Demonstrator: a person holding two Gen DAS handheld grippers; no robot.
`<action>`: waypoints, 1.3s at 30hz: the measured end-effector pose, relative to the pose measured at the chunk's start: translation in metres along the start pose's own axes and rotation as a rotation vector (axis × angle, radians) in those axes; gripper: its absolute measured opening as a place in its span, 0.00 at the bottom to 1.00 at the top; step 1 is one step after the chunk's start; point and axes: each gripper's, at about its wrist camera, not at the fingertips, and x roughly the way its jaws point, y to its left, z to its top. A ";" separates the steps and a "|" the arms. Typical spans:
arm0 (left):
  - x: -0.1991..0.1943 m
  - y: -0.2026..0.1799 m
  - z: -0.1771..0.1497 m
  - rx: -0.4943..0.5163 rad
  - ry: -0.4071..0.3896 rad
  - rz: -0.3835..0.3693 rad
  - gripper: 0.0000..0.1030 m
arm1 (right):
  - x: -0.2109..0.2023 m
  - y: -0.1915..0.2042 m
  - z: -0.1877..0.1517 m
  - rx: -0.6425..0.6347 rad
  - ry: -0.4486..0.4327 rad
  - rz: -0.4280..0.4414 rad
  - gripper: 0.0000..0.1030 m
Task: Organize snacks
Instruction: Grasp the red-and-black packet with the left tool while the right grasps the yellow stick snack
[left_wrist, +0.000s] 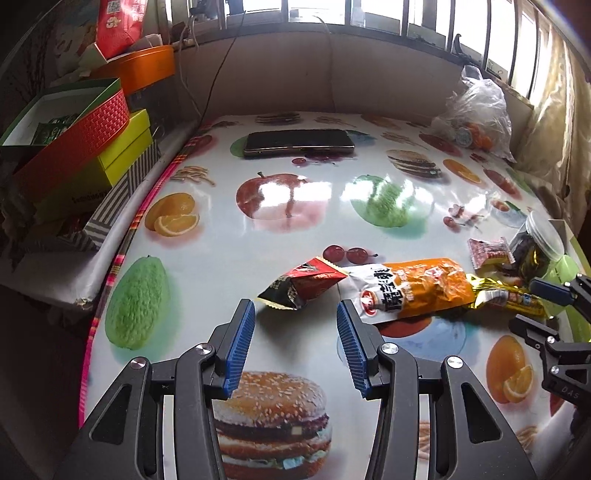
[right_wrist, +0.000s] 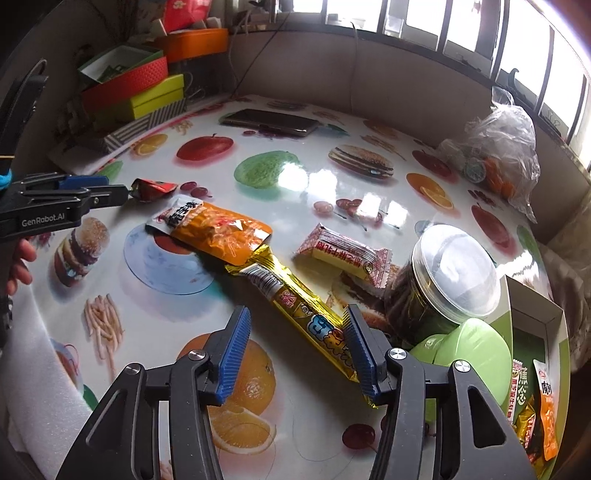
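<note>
Several snacks lie on the fruit-print table (left_wrist: 295, 206). A small red and black packet (left_wrist: 301, 282) lies just ahead of my open, empty left gripper (left_wrist: 295, 315); it also shows in the right wrist view (right_wrist: 151, 189). An orange packet (left_wrist: 413, 286) (right_wrist: 218, 230) lies to its right. A long gold stick packet (right_wrist: 306, 314) (left_wrist: 506, 293) runs under the right finger (right_wrist: 360, 354) of my open, empty right gripper (right_wrist: 293, 323). A red and white wafer packet (right_wrist: 341, 254) (left_wrist: 487, 251) lies beyond it.
A clear-lidded jar (right_wrist: 450, 273) stands at the right, next to a green lid (right_wrist: 469, 354) and a green box (right_wrist: 535, 369) holding several packets. A phone (left_wrist: 299, 142) lies at the back. Stacked boxes (left_wrist: 92, 140) stand left. A plastic bag (left_wrist: 476, 110) sits back right.
</note>
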 end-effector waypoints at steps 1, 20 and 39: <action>0.003 0.001 0.001 0.008 0.004 0.000 0.46 | 0.002 0.001 0.001 -0.004 0.005 -0.001 0.50; 0.041 -0.010 0.012 0.138 0.059 0.017 0.46 | 0.021 0.010 0.008 -0.103 0.048 -0.041 0.50; 0.038 0.006 0.012 -0.002 0.029 -0.055 0.28 | 0.018 0.009 0.007 -0.050 0.024 -0.014 0.23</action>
